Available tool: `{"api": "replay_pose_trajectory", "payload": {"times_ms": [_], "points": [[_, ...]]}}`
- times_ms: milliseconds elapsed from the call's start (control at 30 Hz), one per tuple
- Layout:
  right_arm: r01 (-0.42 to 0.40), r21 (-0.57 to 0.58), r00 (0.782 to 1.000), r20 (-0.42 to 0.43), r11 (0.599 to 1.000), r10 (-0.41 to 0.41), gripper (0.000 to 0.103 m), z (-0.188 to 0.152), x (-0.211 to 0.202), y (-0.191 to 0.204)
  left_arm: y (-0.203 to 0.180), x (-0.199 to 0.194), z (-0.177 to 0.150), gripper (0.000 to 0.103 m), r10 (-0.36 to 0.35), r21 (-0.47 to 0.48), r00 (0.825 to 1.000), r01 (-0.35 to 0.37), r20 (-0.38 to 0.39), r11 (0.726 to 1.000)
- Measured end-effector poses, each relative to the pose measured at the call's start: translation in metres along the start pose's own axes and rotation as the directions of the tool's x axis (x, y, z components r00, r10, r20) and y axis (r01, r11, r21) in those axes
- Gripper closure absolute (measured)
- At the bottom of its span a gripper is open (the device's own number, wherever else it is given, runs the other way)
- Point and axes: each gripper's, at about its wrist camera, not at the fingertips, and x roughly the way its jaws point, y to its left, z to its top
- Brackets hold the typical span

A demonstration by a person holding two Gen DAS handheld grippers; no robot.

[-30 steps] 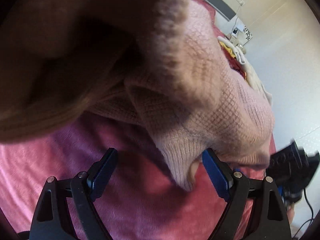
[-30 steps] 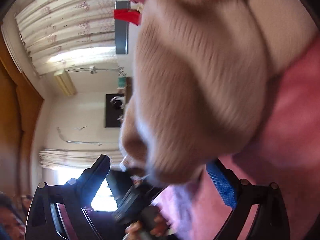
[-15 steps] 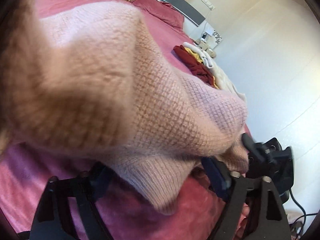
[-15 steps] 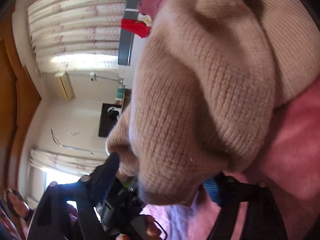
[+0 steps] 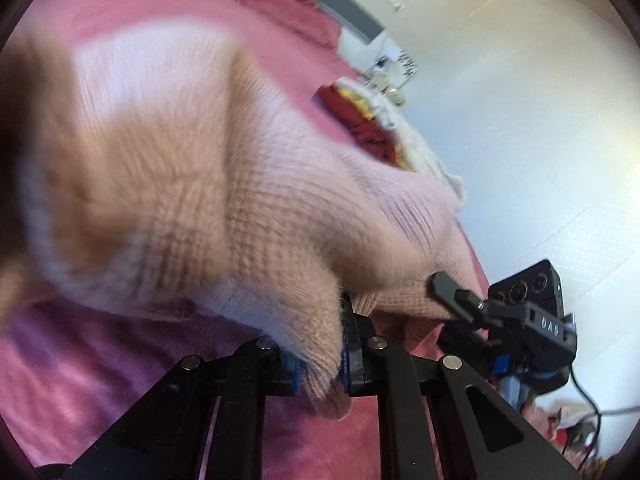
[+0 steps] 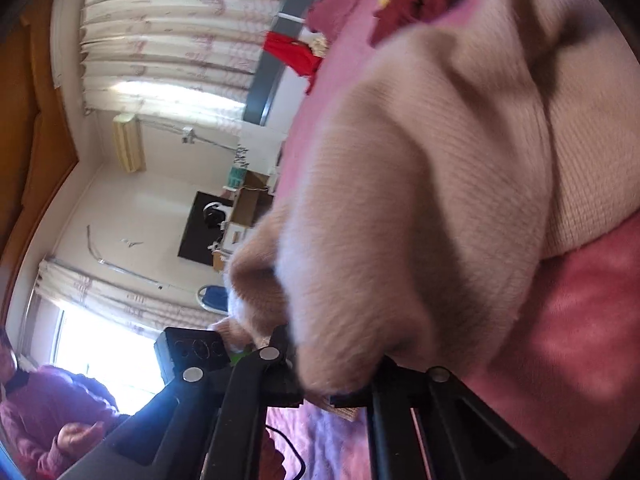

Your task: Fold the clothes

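A pale pink knit sweater [image 5: 240, 200] lies bunched on the pink bed cover [image 5: 120, 380]. Its near edge is raised off the cover. My left gripper [image 5: 322, 368] has its jaws closing, and the blue pads pinch a fold of the sweater's ribbed edge. In the right wrist view the same sweater [image 6: 440, 200] fills the middle. The jaws of my right gripper [image 6: 336, 384] are closing too, with another part of that edge nipped between them. The right gripper [image 5: 520, 316] also shows at the right of the left wrist view, close beside the held edge.
A pile of dark red, yellow and white clothes [image 5: 376, 132] lies farther up the bed near the wall. A red garment [image 6: 294, 54] sits by the grey headboard [image 6: 264, 80]. A person in a pink top [image 6: 48, 412] sits by the window. A black cable [image 5: 588, 400] trails down at the right.
Both grippers went from wide open to closed on the sweater's edge. Both rose and rolled, lifting the edge, and more of the bed and room shows behind the sweater.
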Motion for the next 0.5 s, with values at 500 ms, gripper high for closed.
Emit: {"api": "replay_pose_trajectory", "payload": {"times_ms": [500], "points": [[-0.107,-0.296,0.985,0.096,0.949,0.141,0.097,-0.043,-0.121,0.153,-0.093,-0.202,0.005,0.089,-0.174,0.188,0.947,0.126,0.269,0.974]]}}
